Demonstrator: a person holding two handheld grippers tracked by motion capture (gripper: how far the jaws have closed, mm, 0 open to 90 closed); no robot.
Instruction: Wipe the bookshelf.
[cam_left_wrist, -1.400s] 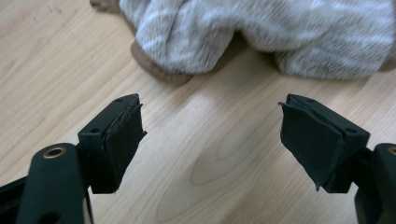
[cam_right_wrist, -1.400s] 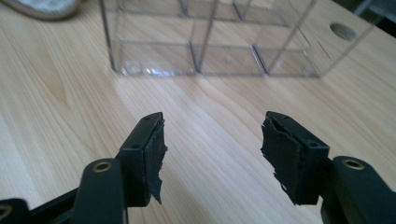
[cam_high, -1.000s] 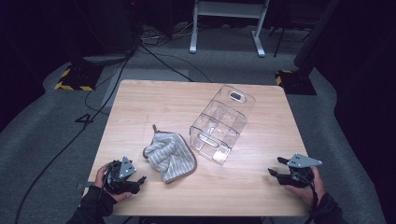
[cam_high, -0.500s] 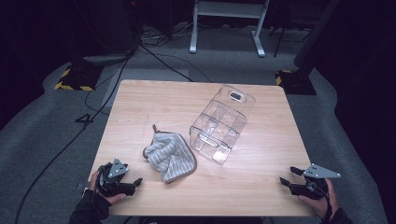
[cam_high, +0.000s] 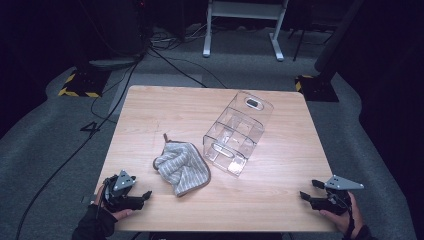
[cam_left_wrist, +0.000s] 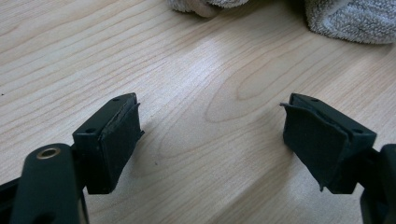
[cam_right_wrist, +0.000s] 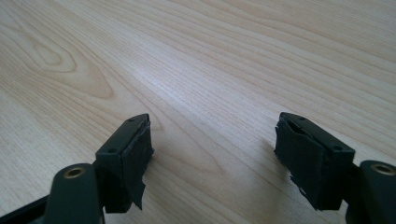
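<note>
Left gripper (cam_high: 142, 196) low, jaws wide, empty; right gripper (cam_high: 306, 192) low, jaws just opening, empty

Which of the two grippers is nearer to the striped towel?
The left gripper: it sits just beside the striped towel, while the right gripper rests far off at the table's other corner.
</note>
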